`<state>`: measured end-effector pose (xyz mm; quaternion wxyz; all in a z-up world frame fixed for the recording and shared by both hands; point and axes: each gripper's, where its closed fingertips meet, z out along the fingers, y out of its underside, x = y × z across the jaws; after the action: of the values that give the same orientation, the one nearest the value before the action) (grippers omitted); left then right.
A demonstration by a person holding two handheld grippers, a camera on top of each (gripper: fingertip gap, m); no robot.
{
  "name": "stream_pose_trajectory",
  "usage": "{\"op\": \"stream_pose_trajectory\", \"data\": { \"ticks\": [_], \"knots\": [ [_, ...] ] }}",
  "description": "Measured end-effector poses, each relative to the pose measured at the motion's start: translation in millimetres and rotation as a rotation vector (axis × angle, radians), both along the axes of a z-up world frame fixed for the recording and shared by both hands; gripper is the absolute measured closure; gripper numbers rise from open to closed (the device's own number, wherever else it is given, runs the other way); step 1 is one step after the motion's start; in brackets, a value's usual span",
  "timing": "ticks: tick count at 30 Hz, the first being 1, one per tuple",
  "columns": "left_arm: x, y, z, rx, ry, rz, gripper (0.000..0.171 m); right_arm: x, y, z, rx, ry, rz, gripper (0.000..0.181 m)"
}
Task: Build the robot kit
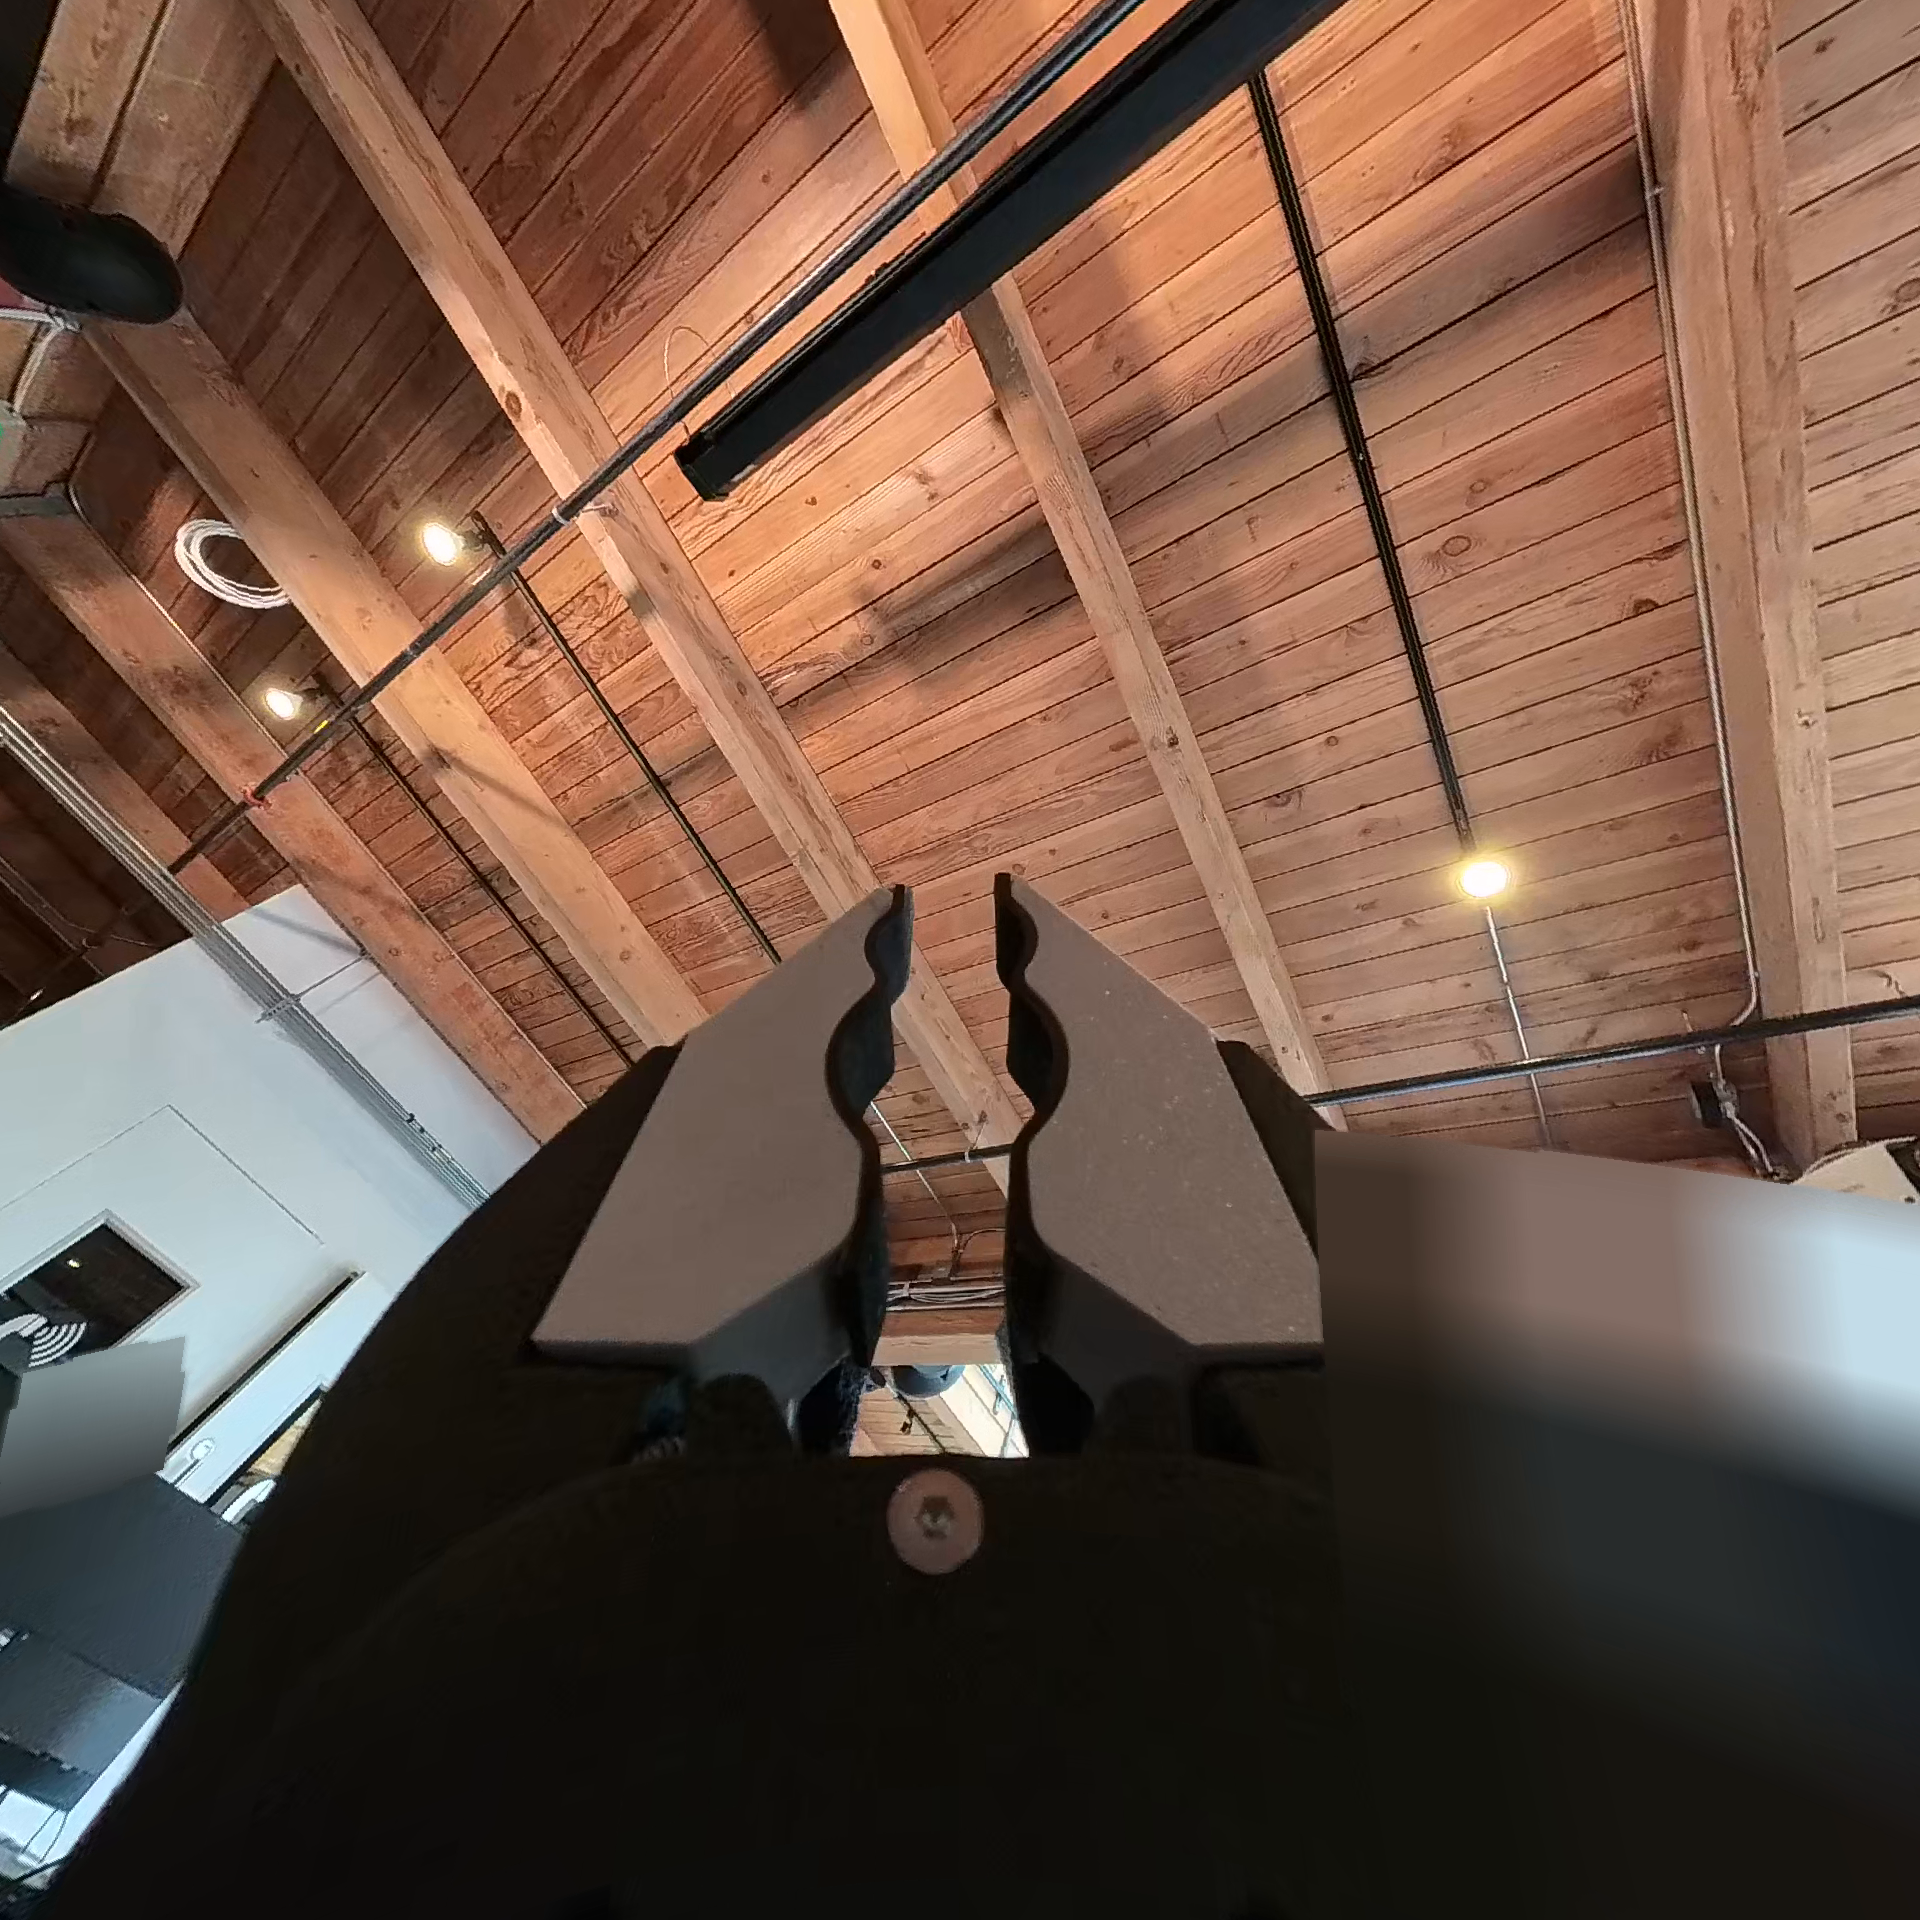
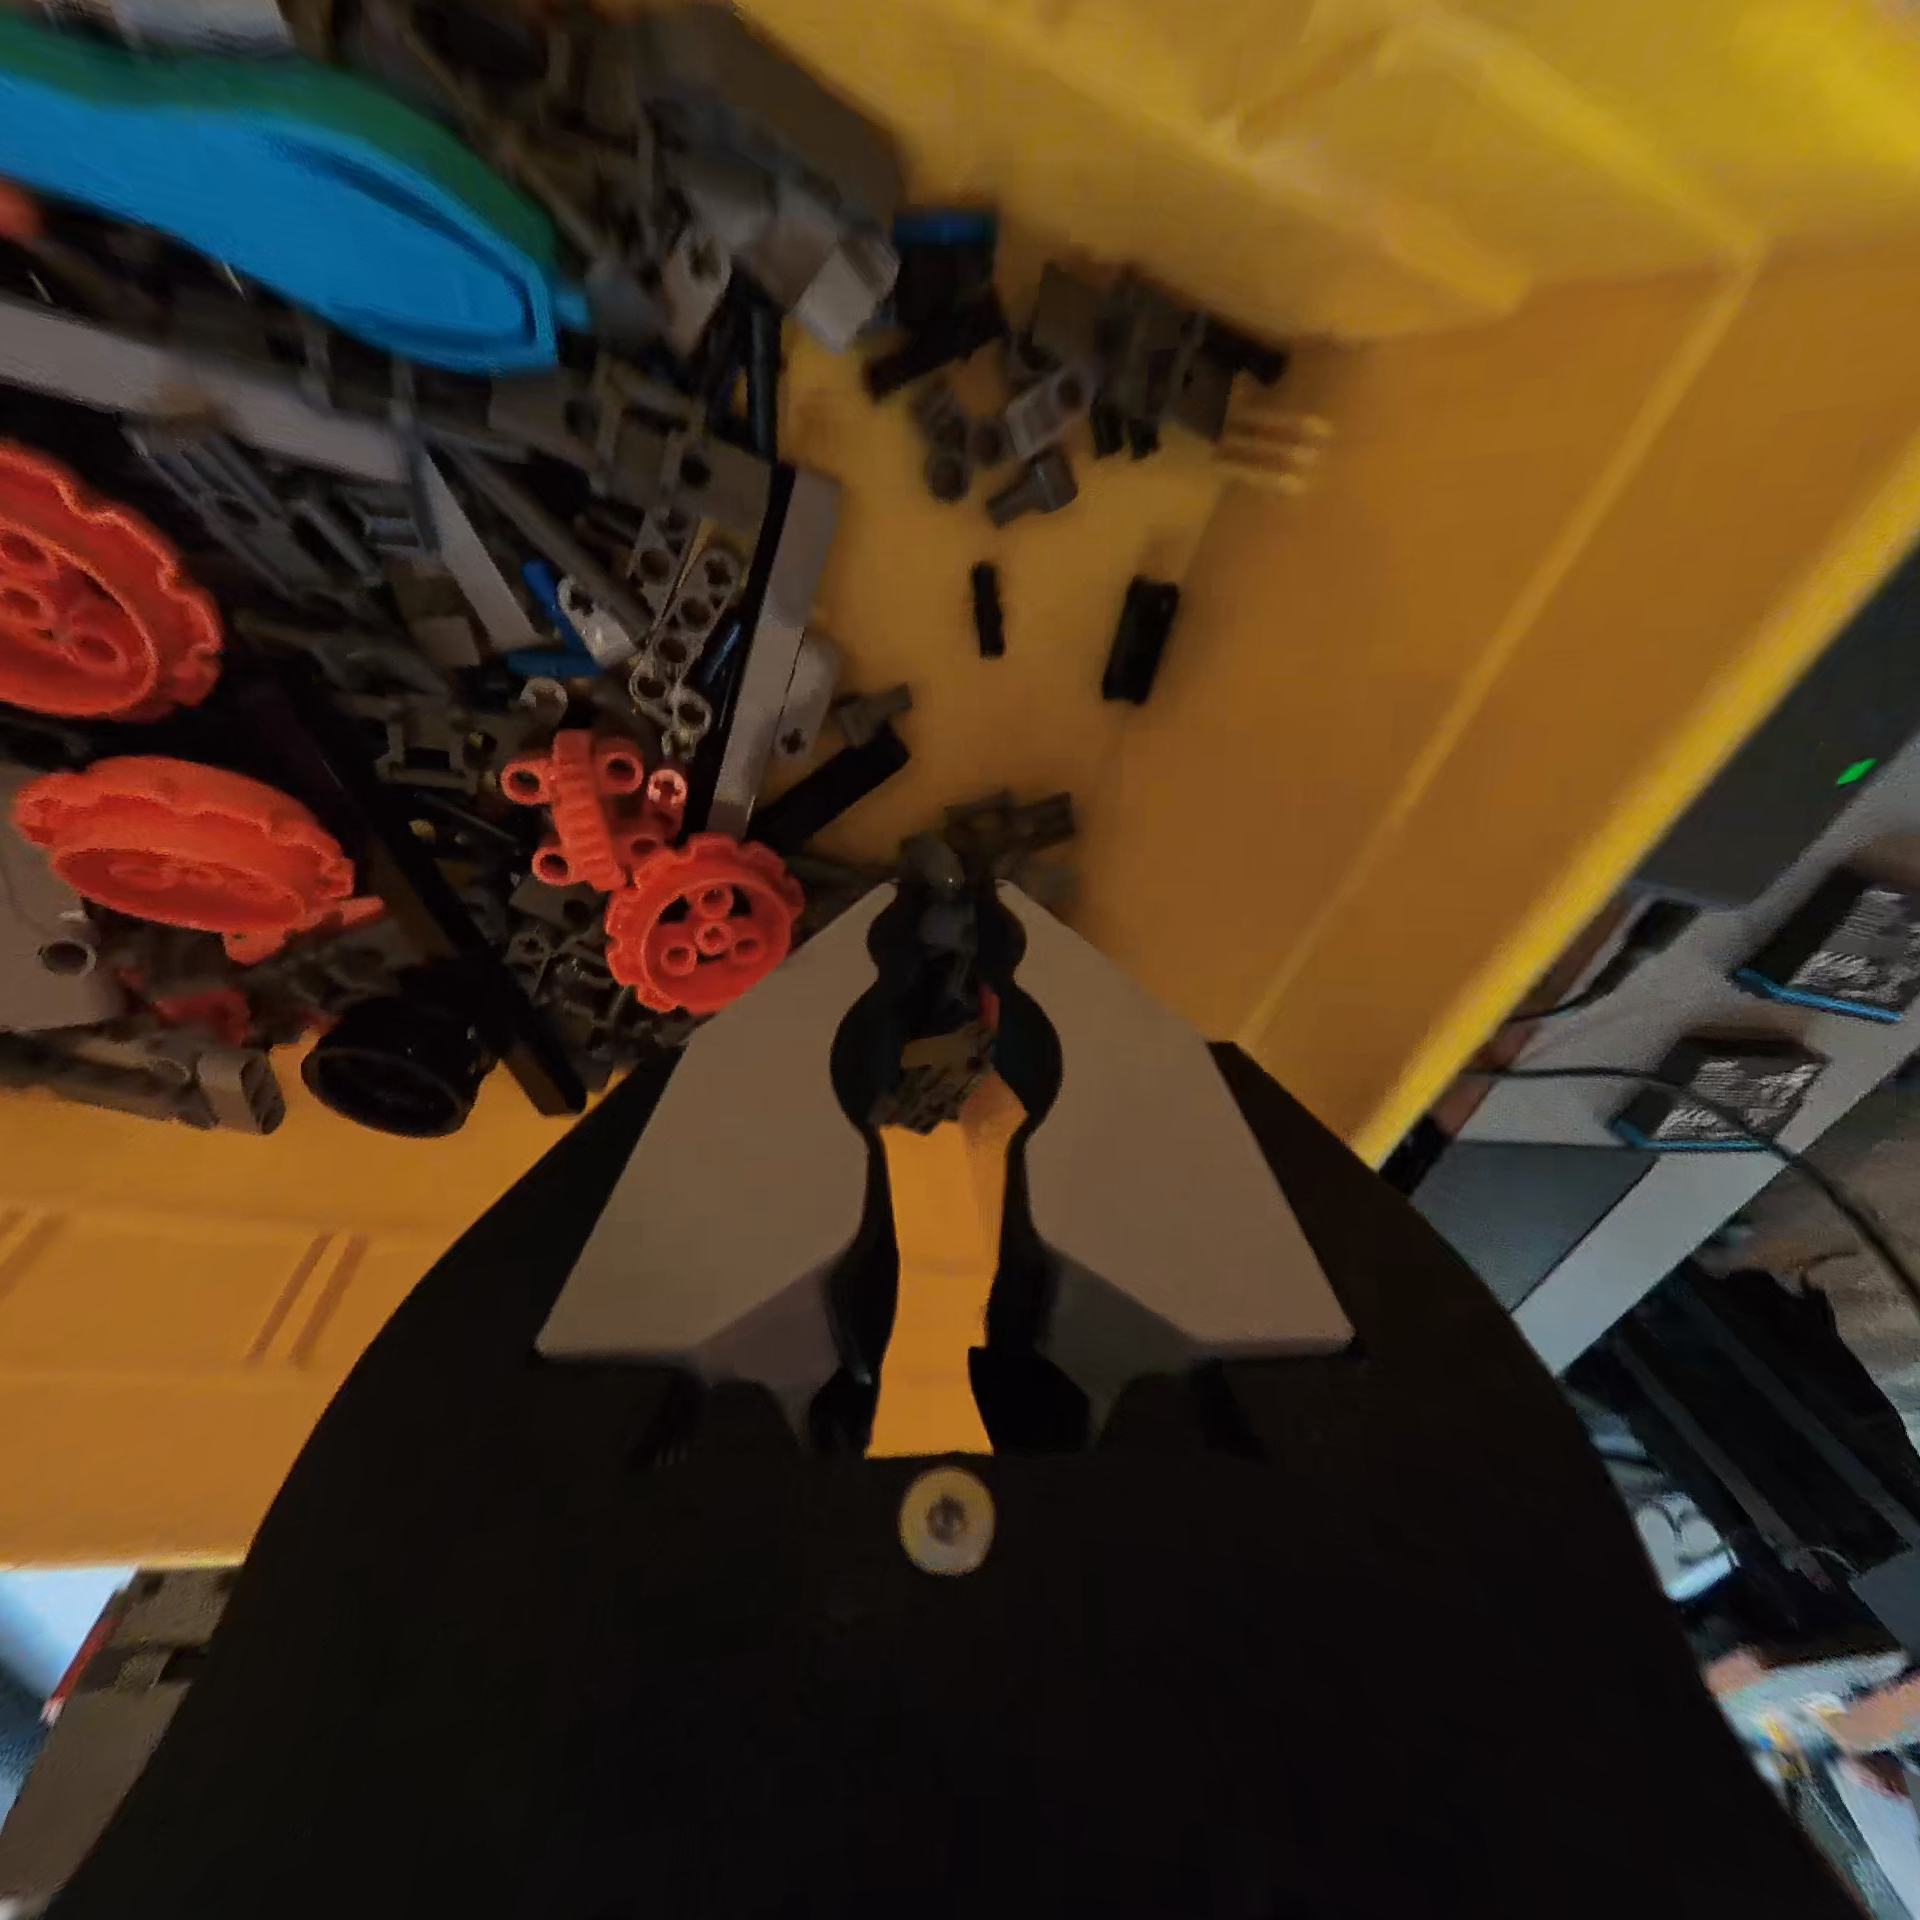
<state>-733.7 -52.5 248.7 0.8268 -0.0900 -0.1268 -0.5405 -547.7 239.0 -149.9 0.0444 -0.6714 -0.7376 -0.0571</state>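
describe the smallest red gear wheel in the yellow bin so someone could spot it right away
Look in the yellow bin, at the pile of grey and black building pieces along its left. The small red gear lies at the pile's near edge, just left of the right gripper. Its two red neighbours farther left are much bigger.

Ceiling (image 1: 1039,623) is knotty, grainy wood planks and beams. Left gripper (image 1: 953,904) fingers (image 1: 727,1174) look matt, finely speckled grey plastic. Bin (image 2: 1351,520) is smooth yellow plastic; gears (image 2: 701,925) are red plastic.
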Motion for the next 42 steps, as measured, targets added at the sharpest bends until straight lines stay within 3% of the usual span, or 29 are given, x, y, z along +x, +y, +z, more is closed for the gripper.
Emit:
{"op": "stream_pose_trajectory", "data": {
  "ticks": [2, 6, 10, 12, 15, 17, 22, 28, 38, 42],
  "knots": [
    [1, 1, 0, -0.001, 0.001, -0.003, 0.158, -23, 3, 9, 0.011, 0.122, -0.001, 0.154],
    [2, 1, 1, -0.004, 0.005, 0.003, 0.158, -73, 1, 20, 0.011, 0.333, -0.041, 0.143],
    [3, 2, 1, -0.005, 0.008, -0.002, 0.158, -97, -5, 2, -0.03, 0.323, -0.071, 0.134],
    [3, 2, 1, -0.005, 0.007, -0.002, 0.158, -97, 3, 0, 0.038, 0.289, -0.026, 0.148],
    [3, 2, 1, -0.004, 0.007, 0.0, 0.158, -97, 3, -1, 0.018, 0.298, -0.034, 0.149],
    [3, 2, 1, -0.003, 0.008, -0.002, 0.158, -90, 7, -7, 0.021, 0.257, -0.084, 0.135],
    [4, 2, 2, -0.004, 0.01, 0.002, 0.158, -84, 9, -20, -0.007, 0.248, -0.163, 0.14],
    [5, 3, 2, -0.006, 0.013, -0.004, 0.158, -73, 7, -26, -0.001, 0.178, -0.117, 0.152],
    [4, 2, 2, -0.003, 0.01, -0.002, 0.159, -7, -10, -11, -0.114, -0.053, -0.183, 0.169],
    [4, 2, 2, -0.003, 0.009, 0.0, 0.158, -23, -6, -4, -0.078, 0.05, -0.12, 0.166]
  ]
}}
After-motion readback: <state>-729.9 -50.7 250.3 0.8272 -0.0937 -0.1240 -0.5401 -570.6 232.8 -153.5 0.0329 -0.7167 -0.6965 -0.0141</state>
